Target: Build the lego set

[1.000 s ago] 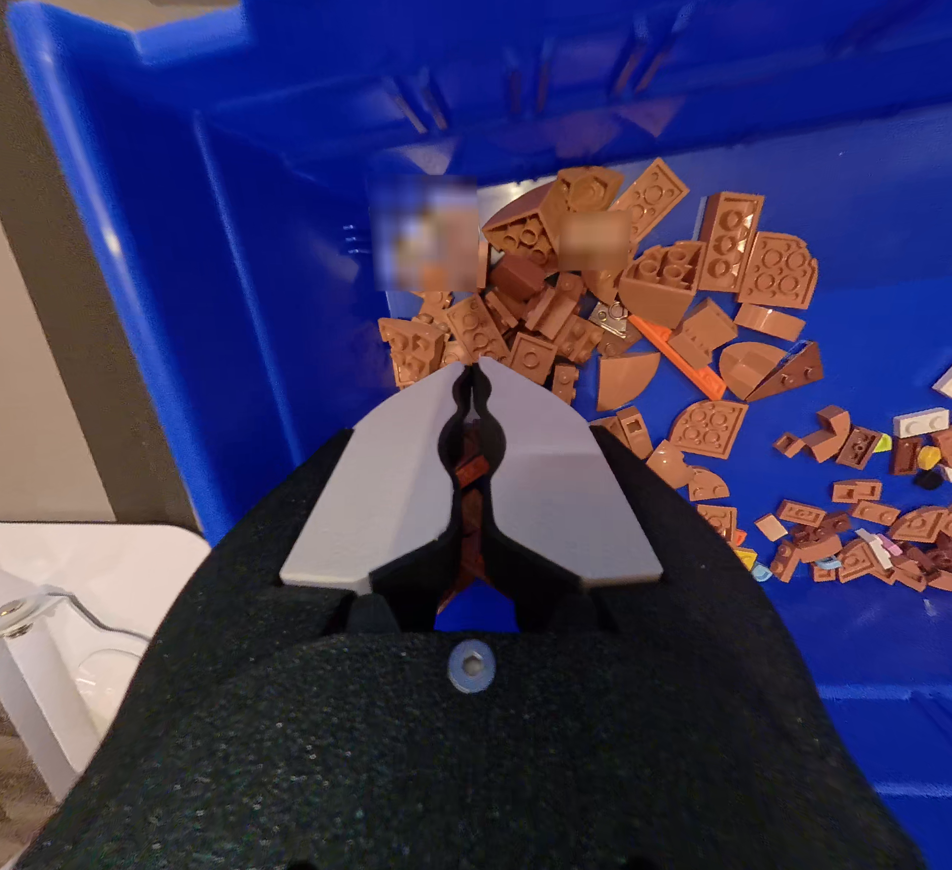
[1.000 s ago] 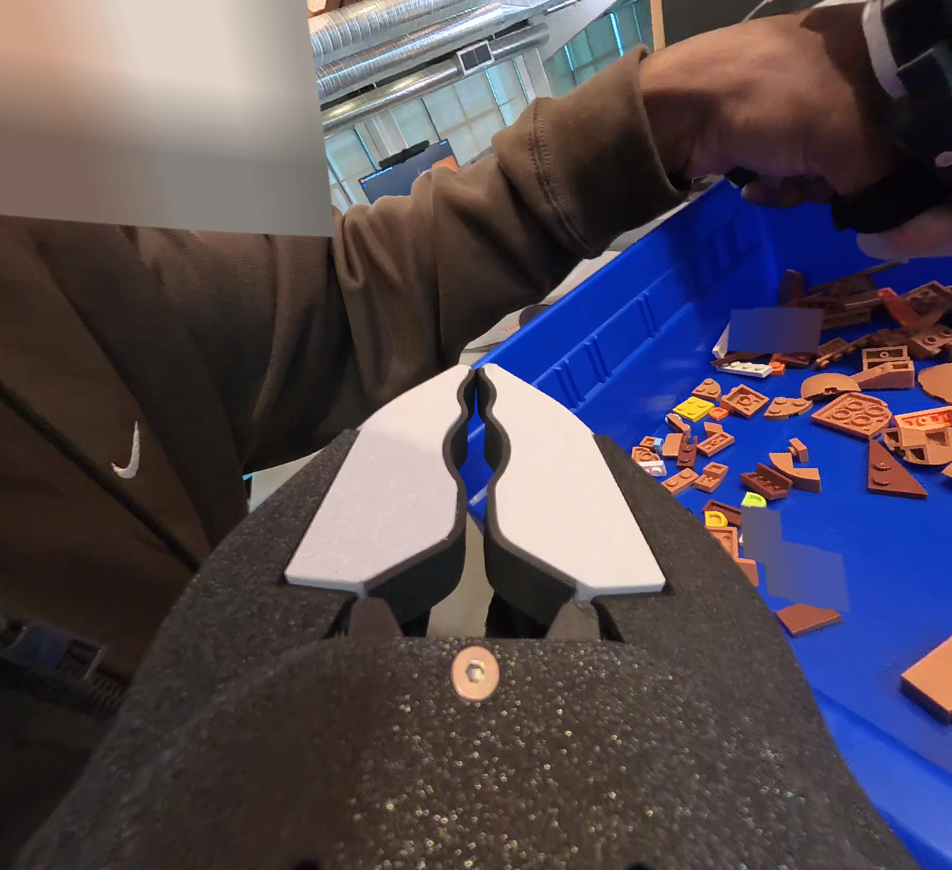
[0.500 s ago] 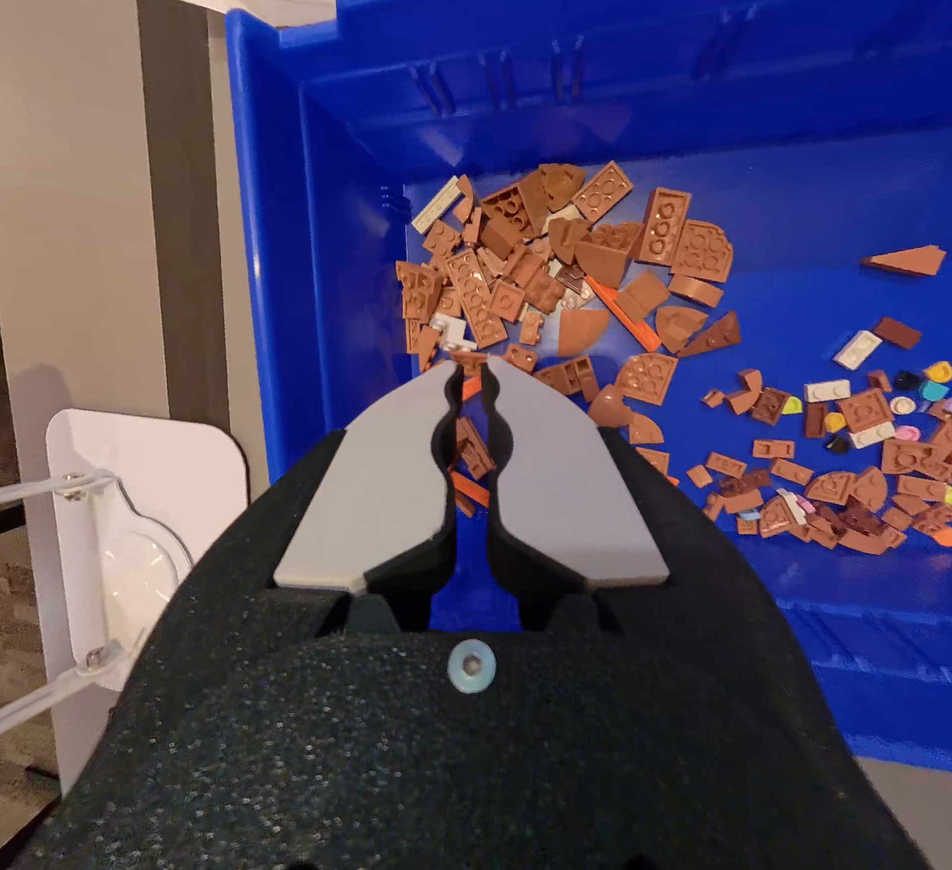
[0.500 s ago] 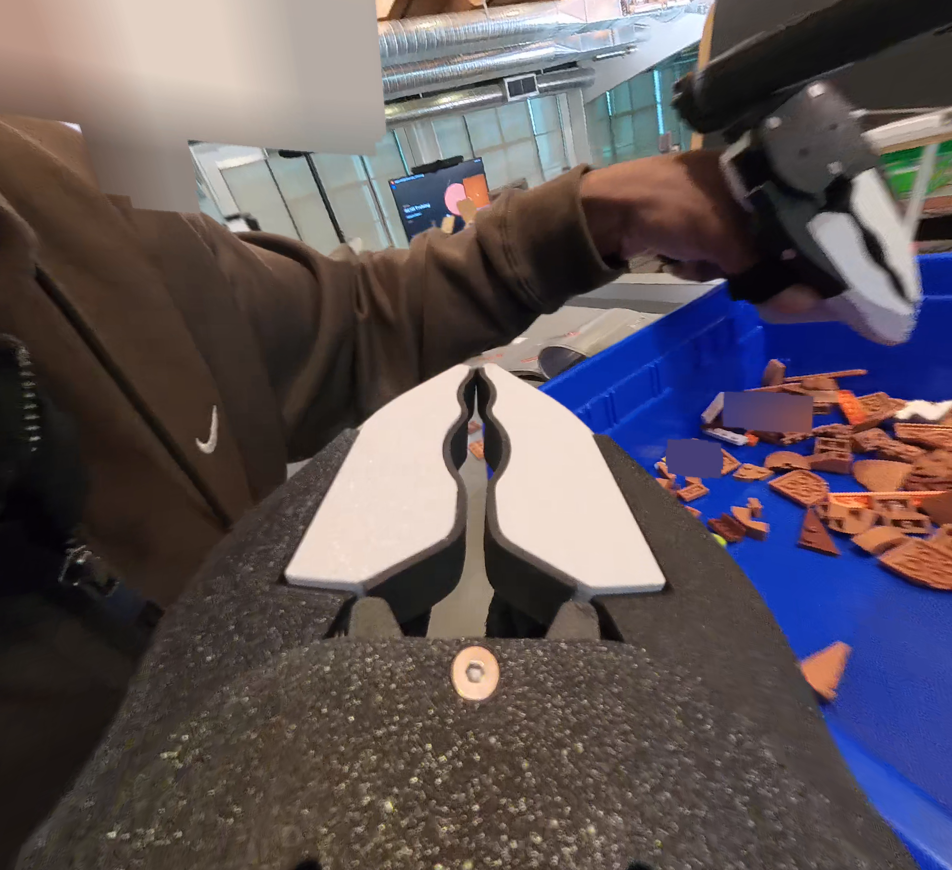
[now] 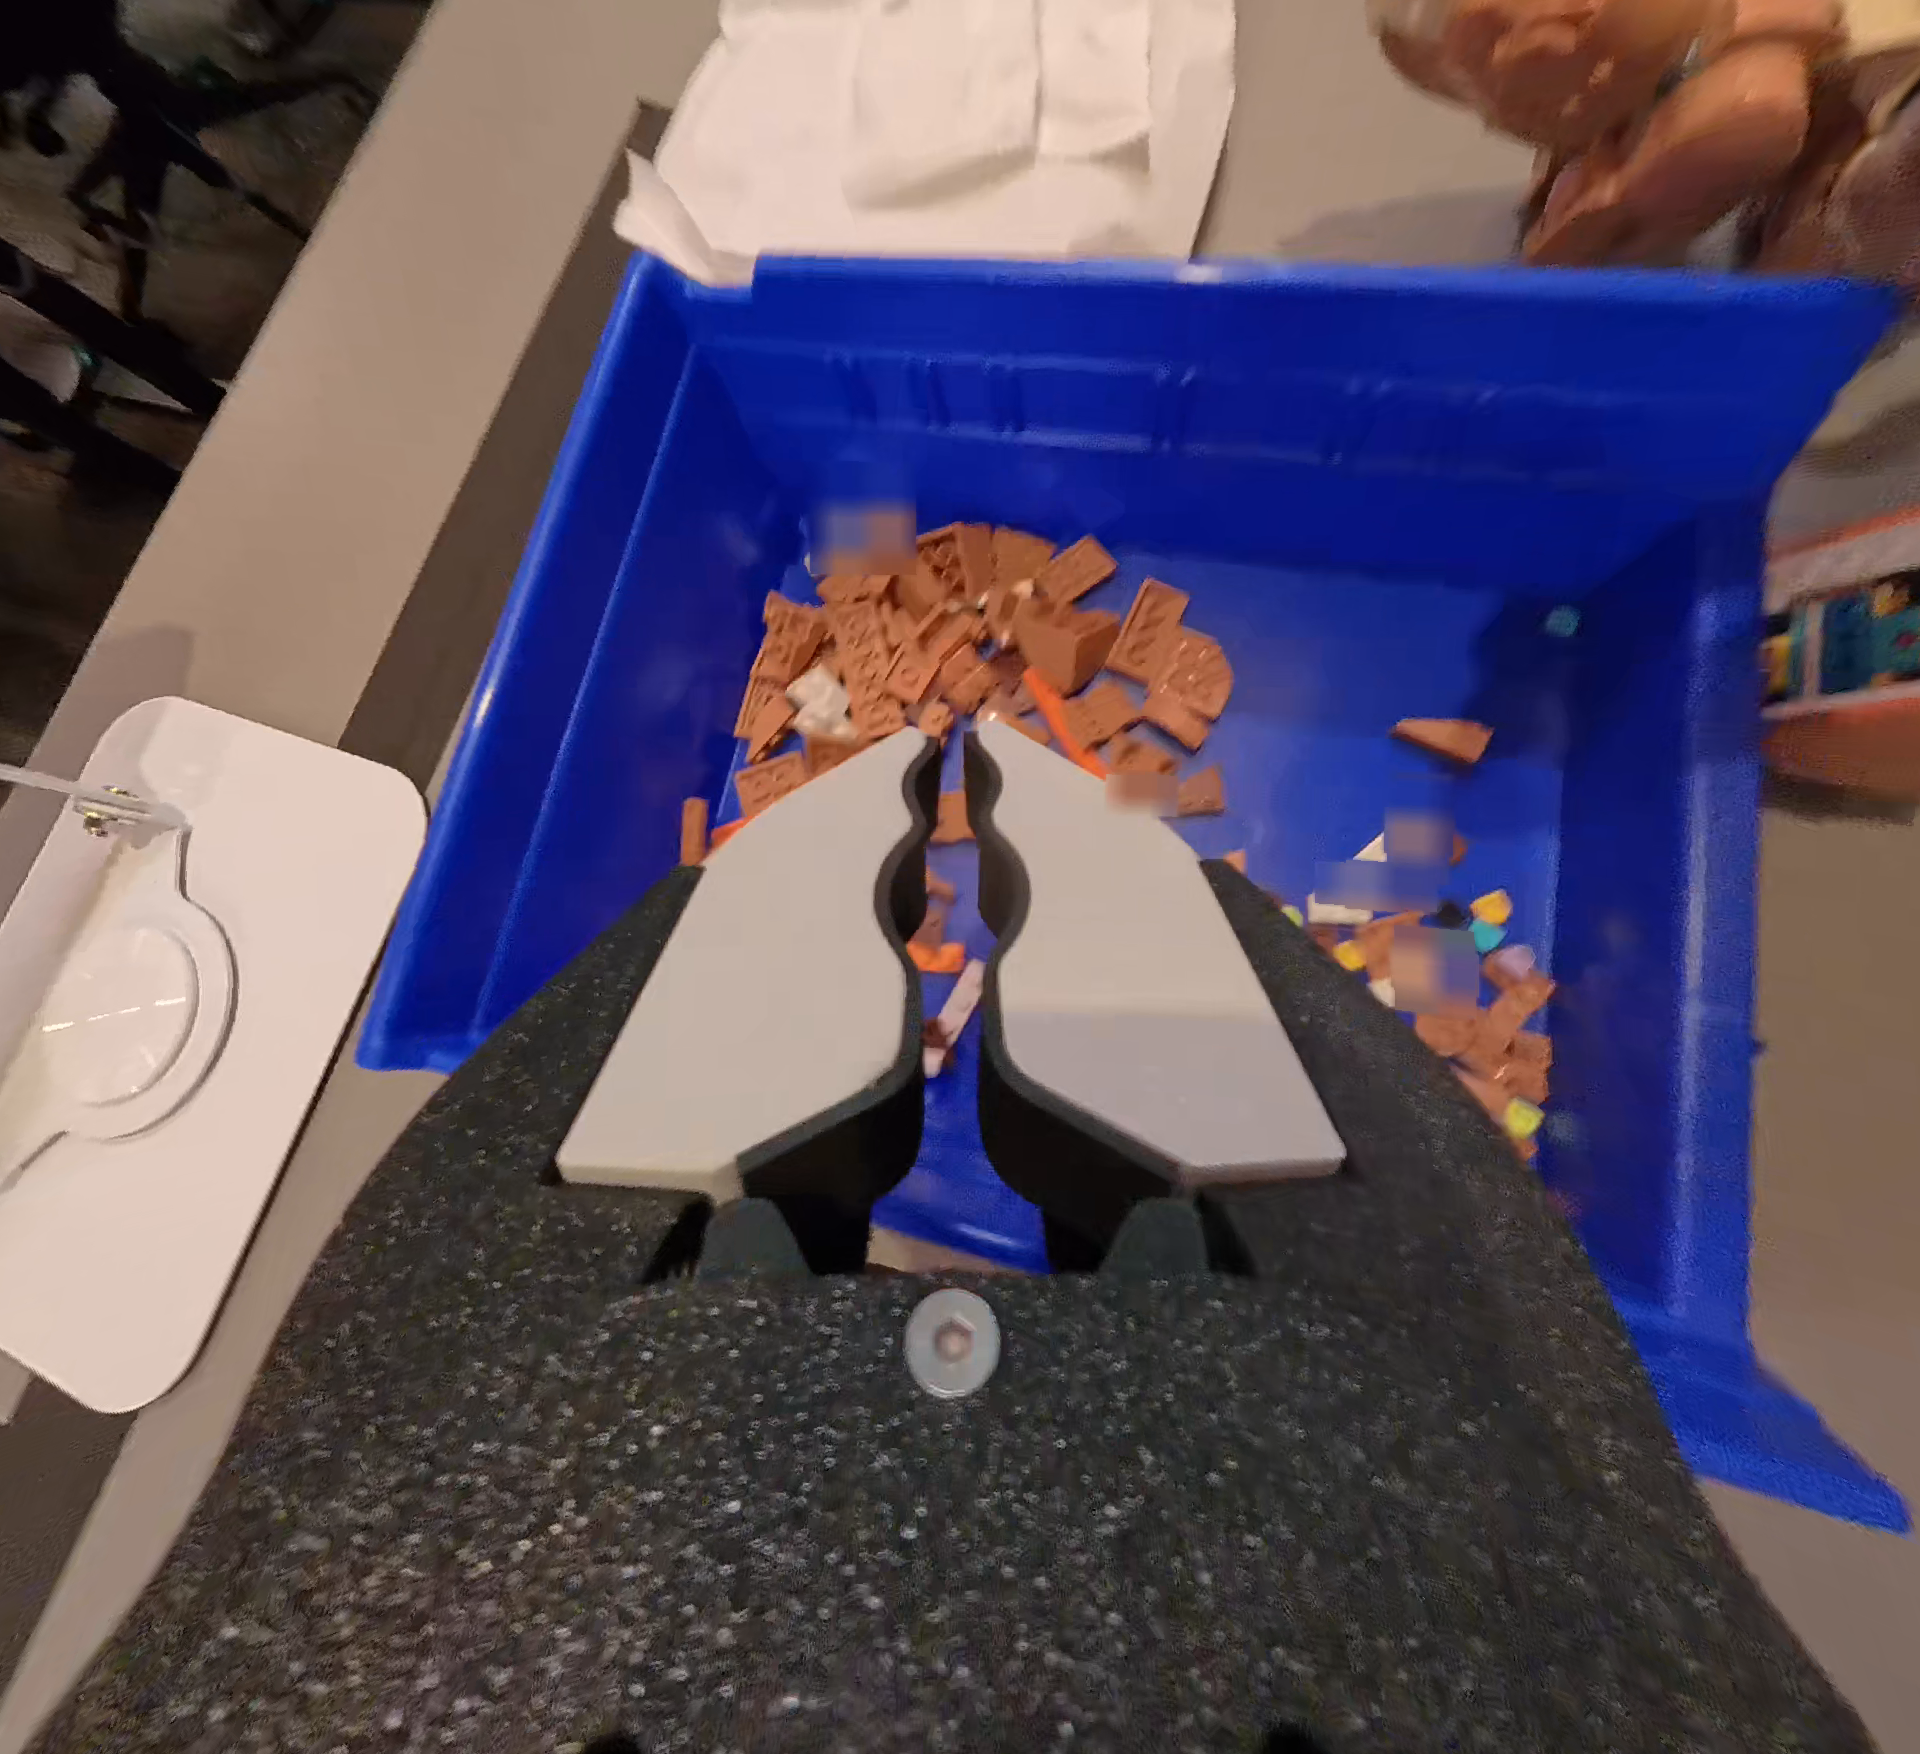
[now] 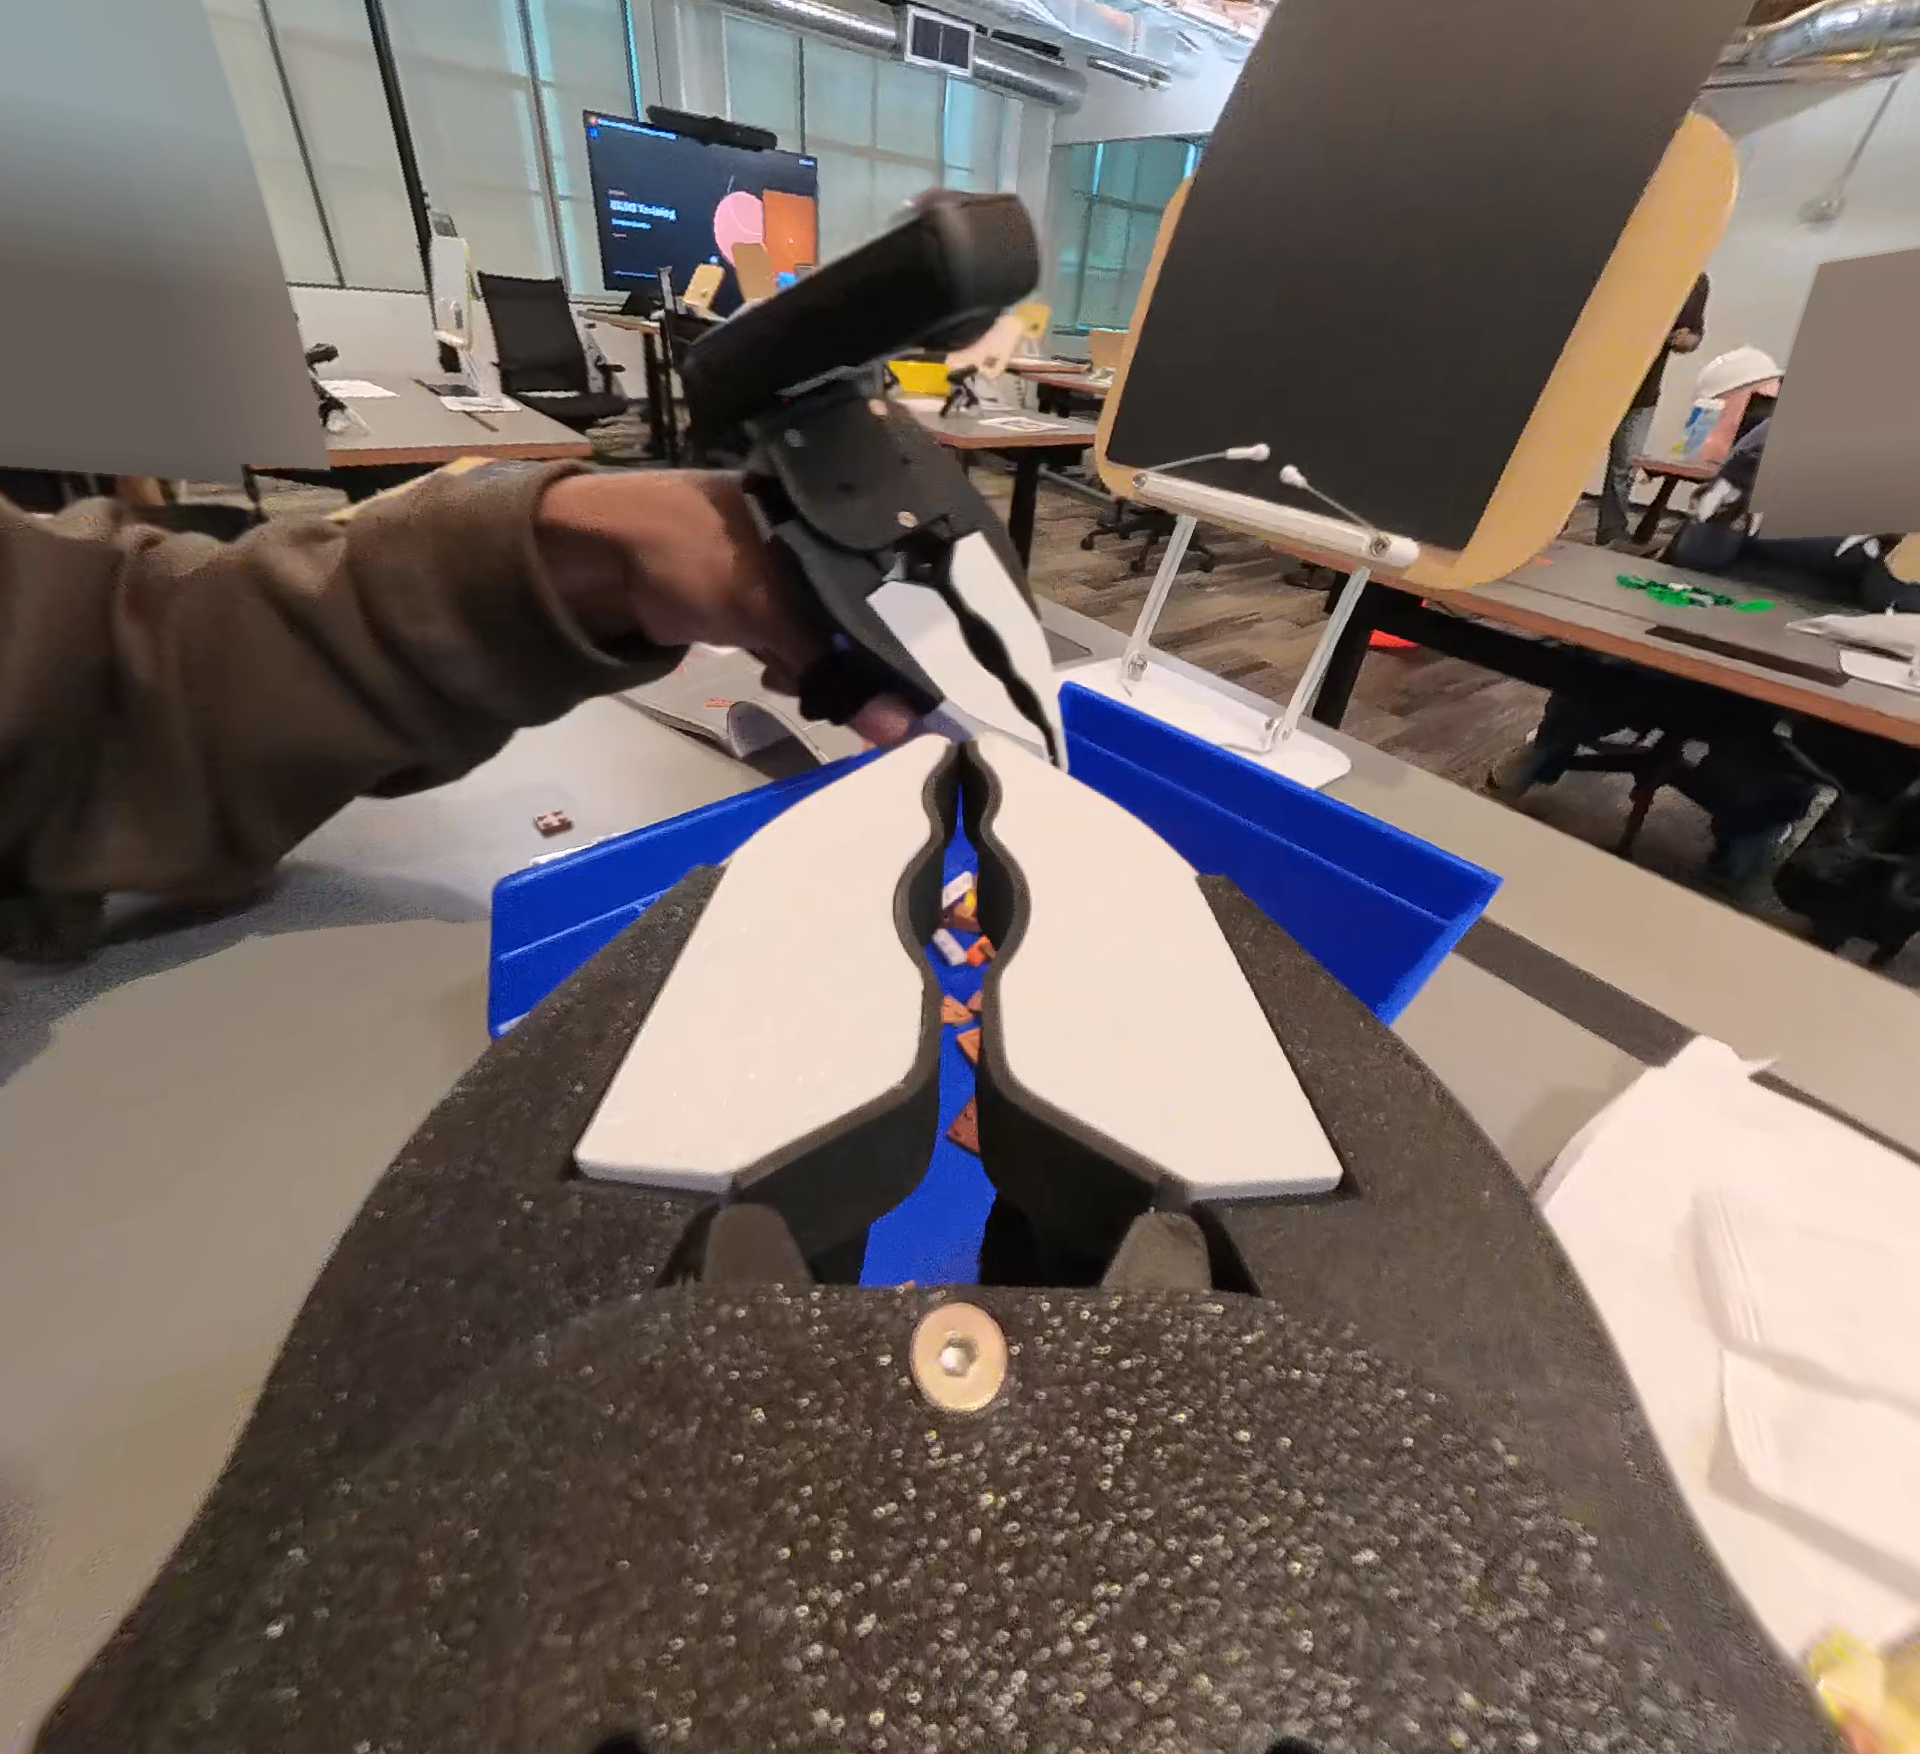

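Observation:
A blue bin (image 5: pixel 582 769) on the grey table holds a pile of brown lego pieces (image 5: pixel 966 644), with smaller mixed-colour pieces (image 5: pixel 1455 966) to the right. My left gripper (image 5: pixel 949 748) hangs above the bin's near half with its jaws all but closed and nothing between them. In the right wrist view a hand holds it (image 6: pixel 1051 748) over the bin (image 6: pixel 1299 852). My right gripper (image 6: pixel 961 750) is shut and empty over the bin's opposite side. Pieces (image 6: pixel 961 1008) show through its gap. A blurred brown built model (image 5: pixel 1621 42) stands behind the bin.
White paper sheets (image 5: pixel 966 42) lie behind the bin and also show in the right wrist view (image 6: pixel 1714 1289). A white stand base (image 5: pixel 156 1029) sits left of the bin and carries a black board (image 6: pixel 1403 198). One small brown piece (image 6: pixel 553 821) lies on the table. The left gripper's tips are roughly 15 centimeters from the right gripper's. The blurred brown built model (image 5: pixel 1621 42) is closer to my right gripper, around 20 centimeters from its tips; the left tips are 25 centimeters off.
My left gripper has pulled up and back from the brown pile, so the whole bin now shows. My right gripper has swung round from the person's chest to point over the bin.

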Action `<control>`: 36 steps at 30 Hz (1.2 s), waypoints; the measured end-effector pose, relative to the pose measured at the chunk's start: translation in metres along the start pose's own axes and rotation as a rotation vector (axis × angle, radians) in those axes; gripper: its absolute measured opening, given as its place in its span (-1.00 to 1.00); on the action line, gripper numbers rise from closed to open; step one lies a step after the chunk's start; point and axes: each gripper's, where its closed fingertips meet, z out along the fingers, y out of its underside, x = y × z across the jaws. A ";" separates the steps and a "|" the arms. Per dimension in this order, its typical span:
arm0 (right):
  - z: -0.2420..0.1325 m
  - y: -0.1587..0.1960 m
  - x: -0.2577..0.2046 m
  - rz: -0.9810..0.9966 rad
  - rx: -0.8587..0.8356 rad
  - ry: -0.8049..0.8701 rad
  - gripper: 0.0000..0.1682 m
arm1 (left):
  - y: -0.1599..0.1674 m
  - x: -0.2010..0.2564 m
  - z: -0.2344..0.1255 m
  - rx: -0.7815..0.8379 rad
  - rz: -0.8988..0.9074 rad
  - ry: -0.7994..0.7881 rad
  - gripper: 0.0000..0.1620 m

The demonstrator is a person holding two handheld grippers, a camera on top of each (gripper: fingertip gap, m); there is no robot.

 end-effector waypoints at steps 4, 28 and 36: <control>0.010 0.000 0.002 -0.029 -0.021 -0.006 -1.00 | -0.006 0.007 -0.008 0.140 -0.066 -0.031 -0.98; 0.004 0.024 -0.013 -0.178 0.001 0.043 -1.00 | 0.006 0.004 0.014 0.086 -0.083 -0.088 -0.94; 0.001 0.034 -0.009 -0.152 -0.033 0.050 -1.00 | 0.008 0.002 0.015 0.074 -0.085 -0.091 -0.93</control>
